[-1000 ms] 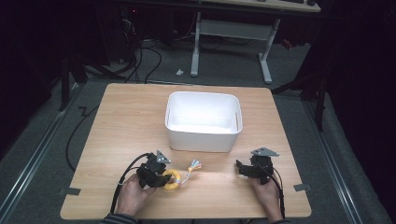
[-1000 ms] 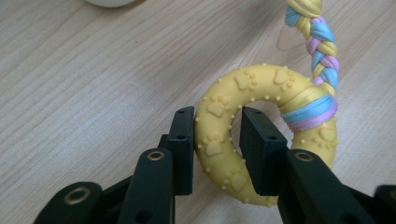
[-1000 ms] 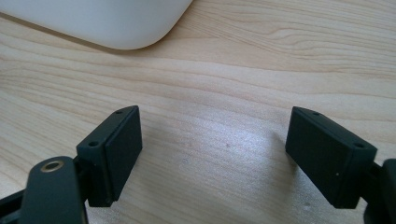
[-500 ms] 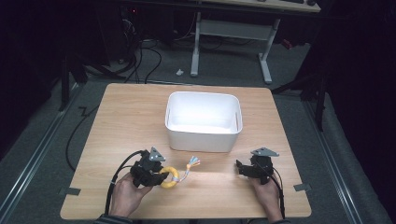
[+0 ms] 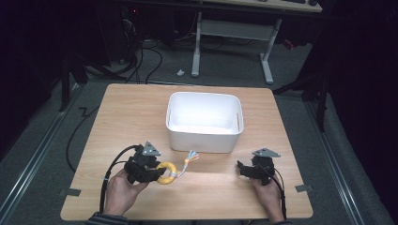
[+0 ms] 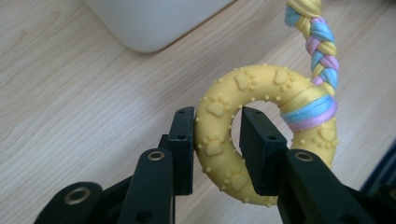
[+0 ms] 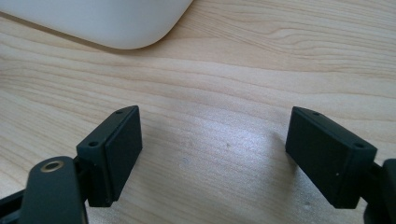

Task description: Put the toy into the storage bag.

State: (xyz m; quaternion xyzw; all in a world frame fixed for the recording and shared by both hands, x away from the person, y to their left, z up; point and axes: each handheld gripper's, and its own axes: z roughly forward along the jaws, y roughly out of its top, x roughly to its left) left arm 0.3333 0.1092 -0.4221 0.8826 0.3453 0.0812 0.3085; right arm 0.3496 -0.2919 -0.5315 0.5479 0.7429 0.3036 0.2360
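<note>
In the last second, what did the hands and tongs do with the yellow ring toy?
The left tongs slid a little toward the person's left and near edge, dragging the yellow ring toy along; they pinch its band, one jaw through the hole. Its braided tail followed. The right tongs stayed put, open over bare table. The white bin did not move.

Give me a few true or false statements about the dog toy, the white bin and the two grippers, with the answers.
1. The left gripper has its fingers on the yellow ring toy, one outside, one through the hole. True.
2. The toy lies inside the white bin. False: it is on the table in front of the bin.
3. The right gripper is open with nothing between its fingers. True.
4. The toy's braided rope is plain red. False: yellow, blue and purple.
</note>
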